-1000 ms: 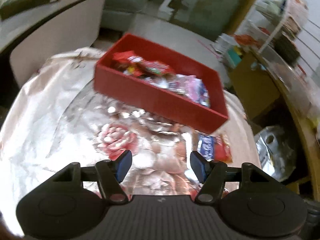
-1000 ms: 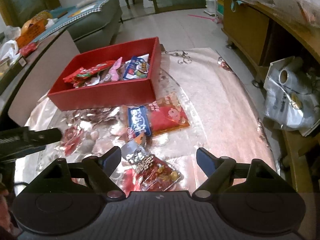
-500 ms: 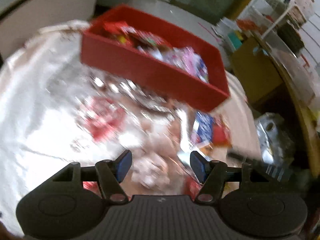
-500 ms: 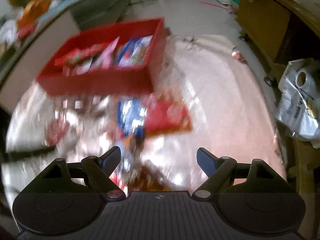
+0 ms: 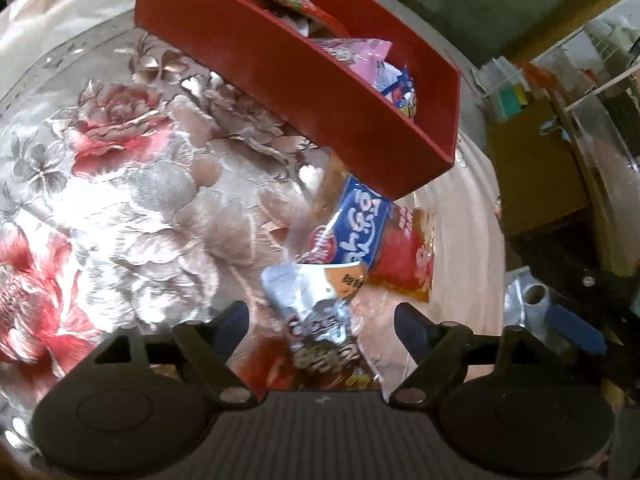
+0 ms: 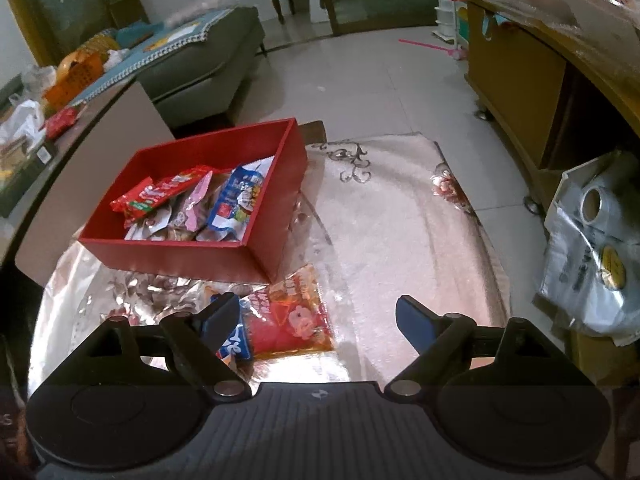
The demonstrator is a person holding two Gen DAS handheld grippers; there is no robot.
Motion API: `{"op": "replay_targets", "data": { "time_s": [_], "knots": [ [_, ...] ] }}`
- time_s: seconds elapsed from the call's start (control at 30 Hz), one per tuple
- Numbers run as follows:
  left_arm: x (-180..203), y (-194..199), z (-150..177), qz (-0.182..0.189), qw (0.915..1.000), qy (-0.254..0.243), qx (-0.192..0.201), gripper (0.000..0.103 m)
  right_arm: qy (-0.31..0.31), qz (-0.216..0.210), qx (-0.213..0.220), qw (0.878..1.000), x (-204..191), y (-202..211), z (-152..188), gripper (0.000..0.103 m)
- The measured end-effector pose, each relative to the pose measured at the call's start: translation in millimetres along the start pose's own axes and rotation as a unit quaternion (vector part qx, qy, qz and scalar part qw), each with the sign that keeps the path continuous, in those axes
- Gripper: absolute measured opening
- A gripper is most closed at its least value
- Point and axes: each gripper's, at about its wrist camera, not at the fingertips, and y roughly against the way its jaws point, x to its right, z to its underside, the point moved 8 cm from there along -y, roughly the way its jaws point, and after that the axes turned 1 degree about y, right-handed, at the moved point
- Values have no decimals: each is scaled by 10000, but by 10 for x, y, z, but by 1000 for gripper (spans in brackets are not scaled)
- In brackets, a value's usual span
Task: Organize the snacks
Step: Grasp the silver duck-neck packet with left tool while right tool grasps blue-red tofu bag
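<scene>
A red box (image 5: 300, 92) (image 6: 180, 258) with several snack packets inside stands on the floral tablecloth (image 5: 120, 160). In front of it lie loose packets: a blue one (image 5: 360, 228), a red-orange one (image 5: 404, 256) (image 6: 292, 316) and a silver one (image 5: 312, 312). My left gripper (image 5: 322, 320) hovers low over the silver packet, which lies between its fingers untouched while the jaws are opening. My right gripper (image 6: 318, 314) is over the red-orange packet, its jaws wide and still opening, gripping nothing. The blue packet (image 6: 236, 340) peeks out beside its left finger.
A wooden cabinet (image 6: 520, 80) and a plastic bag with a roll (image 6: 592, 248) stand right of the table. A grey sofa (image 6: 200, 64) and a cluttered side table (image 6: 40, 132) are at the back left. The tablecloth (image 6: 400, 220) right of the box is bare.
The left gripper dropped and moved right, from bare cloth to the loose packets, and its jaws widened. The right gripper moved forward from the near packets to the red-orange one.
</scene>
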Motion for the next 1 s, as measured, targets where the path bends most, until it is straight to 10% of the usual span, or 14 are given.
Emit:
{"op": "replay_targets", "data": {
  "time_s": [0.17, 0.33, 0.63, 1.0],
  "knots": [
    [202, -82, 192, -790, 9930, -743, 467, 71, -68, -176, -45, 9998, 121, 37, 27, 90],
    [170, -21, 288, -1325, 9730, -1763, 676, 37, 167, -119, -71, 9998, 182, 77, 87, 90],
    [-499, 318, 237, -1301, 9561, -2624, -121, 33, 1519, -293, -229, 9877, -125, -135, 76, 89],
    [-793, 454, 126, -220, 9760, -2118, -457, 33, 4314, -540, -1098, 8938, -809, -901, 43, 90]
  ]
}}
